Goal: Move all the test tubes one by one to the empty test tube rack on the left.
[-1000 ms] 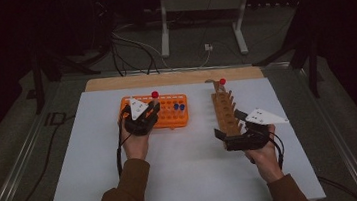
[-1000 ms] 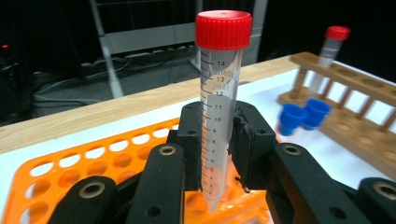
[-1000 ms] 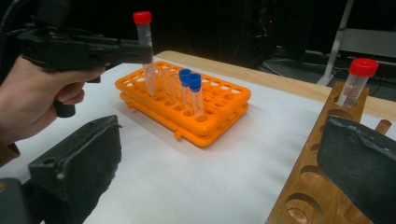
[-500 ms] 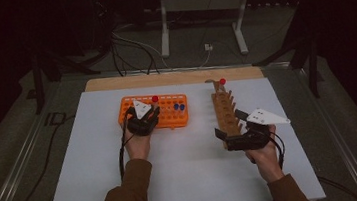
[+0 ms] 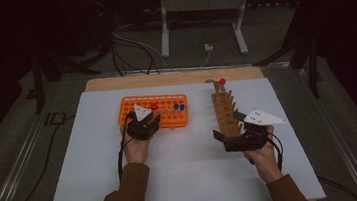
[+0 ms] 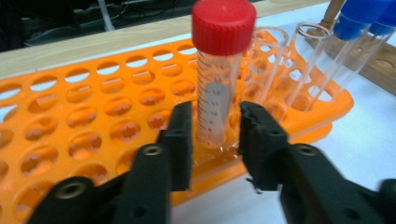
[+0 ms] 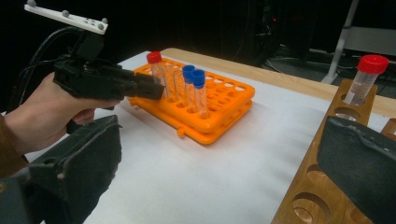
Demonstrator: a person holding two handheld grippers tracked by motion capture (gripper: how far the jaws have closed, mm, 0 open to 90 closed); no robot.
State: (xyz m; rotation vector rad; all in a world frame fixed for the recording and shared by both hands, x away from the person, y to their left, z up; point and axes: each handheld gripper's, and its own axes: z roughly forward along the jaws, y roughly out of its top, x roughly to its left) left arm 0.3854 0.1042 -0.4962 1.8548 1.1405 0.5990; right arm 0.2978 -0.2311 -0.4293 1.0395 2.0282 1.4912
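the right gripper (image 5: 230, 137) is resting at the near end of the wooden tube rack (image 5: 224, 113), jaws standing wide apart with nothing between them. farther off, the left gripper (image 6: 212, 133) has just been opening its jaws – the red-capped tube (image 6: 218, 70) is standing upright between them in the orange rack (image 6: 93, 107), pads just clear of it. beyond it, two blue-capped tubes (image 7: 194, 91) are standing in the same rack.

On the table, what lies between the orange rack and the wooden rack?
Nothing: between the orange rack and the wooden rack there is only bare white table surface, seen in the high view and in the right gripper view.
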